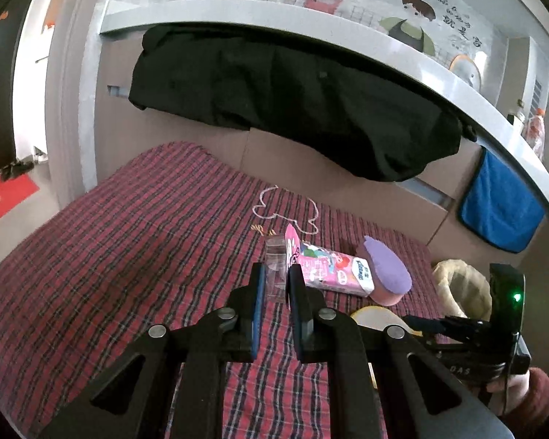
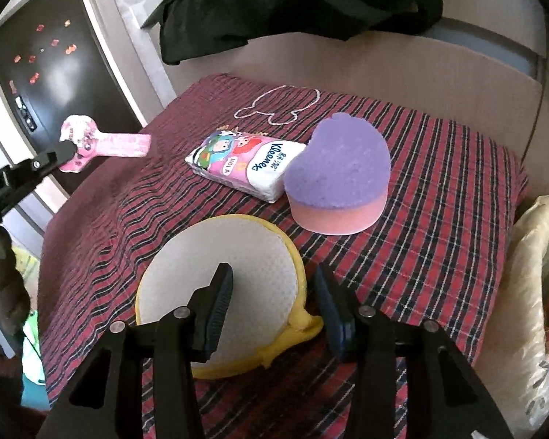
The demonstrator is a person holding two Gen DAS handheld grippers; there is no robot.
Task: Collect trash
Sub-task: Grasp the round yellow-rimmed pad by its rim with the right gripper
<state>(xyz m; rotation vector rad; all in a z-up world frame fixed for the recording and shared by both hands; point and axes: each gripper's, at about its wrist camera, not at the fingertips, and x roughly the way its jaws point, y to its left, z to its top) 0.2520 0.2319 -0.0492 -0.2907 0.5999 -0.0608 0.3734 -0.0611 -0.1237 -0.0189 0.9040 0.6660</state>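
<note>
Pink packaging [image 2: 106, 146], likely trash, is clamped in the left gripper [image 1: 276, 278], lifted off the red plaid cloth [image 2: 439, 219]. Rightward lie a tissue pack [image 2: 238, 164] touching a purple heart sponge [image 2: 338, 179]. The right gripper [image 2: 274, 292] hovers, fingers spread, over a yellow-rimmed pad [image 2: 238, 256], probably next.

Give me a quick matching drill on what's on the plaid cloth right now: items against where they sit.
Items:
1. tissue pack
2. heart-shaped sponge
3. round yellow pad
4. pink packaging

Places:
A. under the right gripper
B. held off the cloth by the left gripper
C. touching the sponge's left side
D. nearest the cloth's right edge

Pairs: 1-C, 2-D, 3-A, 4-B
</note>
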